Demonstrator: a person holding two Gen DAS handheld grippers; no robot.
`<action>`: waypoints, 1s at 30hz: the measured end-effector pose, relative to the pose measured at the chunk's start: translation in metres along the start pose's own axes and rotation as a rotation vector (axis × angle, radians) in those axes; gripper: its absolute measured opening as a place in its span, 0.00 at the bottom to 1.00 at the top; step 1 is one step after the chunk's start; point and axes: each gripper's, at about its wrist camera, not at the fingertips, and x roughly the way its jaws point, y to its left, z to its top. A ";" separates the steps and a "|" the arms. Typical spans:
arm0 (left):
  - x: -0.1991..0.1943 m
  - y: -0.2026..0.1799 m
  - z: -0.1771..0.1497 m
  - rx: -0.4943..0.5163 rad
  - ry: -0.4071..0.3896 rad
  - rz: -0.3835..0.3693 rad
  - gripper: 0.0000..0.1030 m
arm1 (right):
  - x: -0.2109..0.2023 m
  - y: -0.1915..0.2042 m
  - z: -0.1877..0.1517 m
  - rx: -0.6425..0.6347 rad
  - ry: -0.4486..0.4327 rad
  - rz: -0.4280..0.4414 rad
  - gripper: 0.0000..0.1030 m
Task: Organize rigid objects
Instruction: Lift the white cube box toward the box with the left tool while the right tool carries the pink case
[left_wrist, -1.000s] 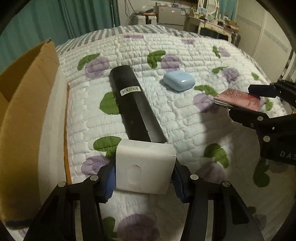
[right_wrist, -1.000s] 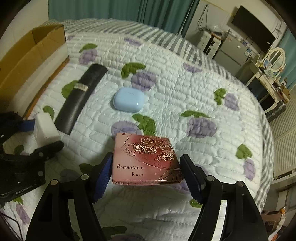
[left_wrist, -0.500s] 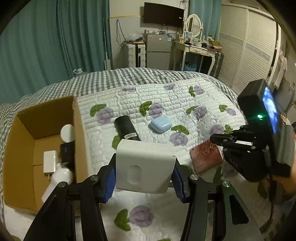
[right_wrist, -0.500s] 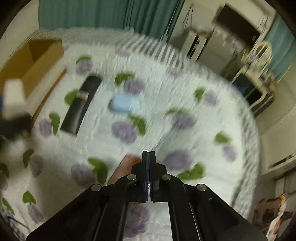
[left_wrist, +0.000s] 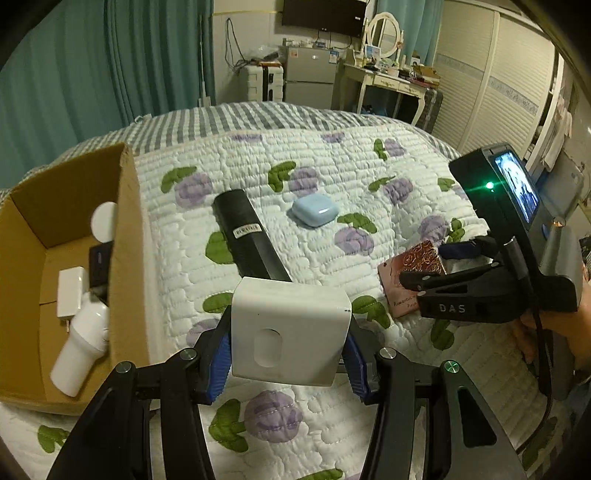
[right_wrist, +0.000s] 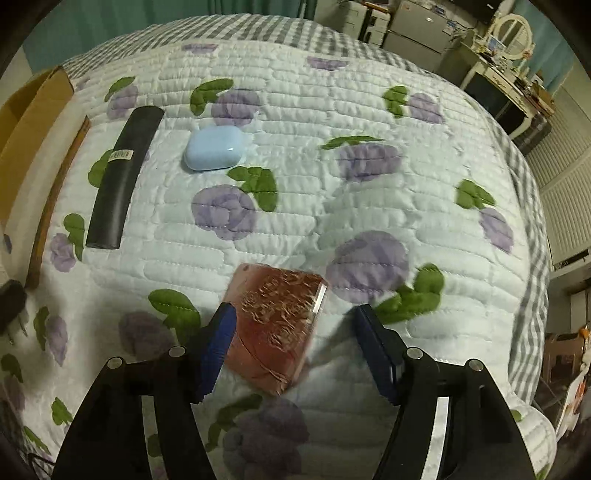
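The white square box (left_wrist: 290, 332) sits pinched between the blue pads of the left gripper (left_wrist: 290, 349), held above the quilt (left_wrist: 258, 166), with the cardboard box (left_wrist: 127, 229) to that gripper's left. Ahead of it lie the black tube (left_wrist: 247, 236), carrying a small label too fine to read, and the pale blue case (left_wrist: 314, 212). The pink rose-patterned card (right_wrist: 280, 325) lies flat on the quilt between the right gripper's (right_wrist: 295, 339) spread jaws, which have just been opening; the left pad is just beside its edge, the right pad apart. That gripper's body reads "DAS".
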 end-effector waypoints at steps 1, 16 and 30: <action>0.002 -0.001 0.000 0.002 0.003 -0.002 0.51 | -0.001 0.004 0.002 -0.013 -0.009 -0.018 0.59; 0.010 0.004 -0.003 -0.001 0.017 0.006 0.51 | -0.005 0.026 -0.002 -0.022 -0.033 0.109 0.13; -0.097 0.033 0.031 -0.004 -0.200 0.002 0.51 | -0.144 0.057 -0.004 -0.073 -0.342 0.049 0.10</action>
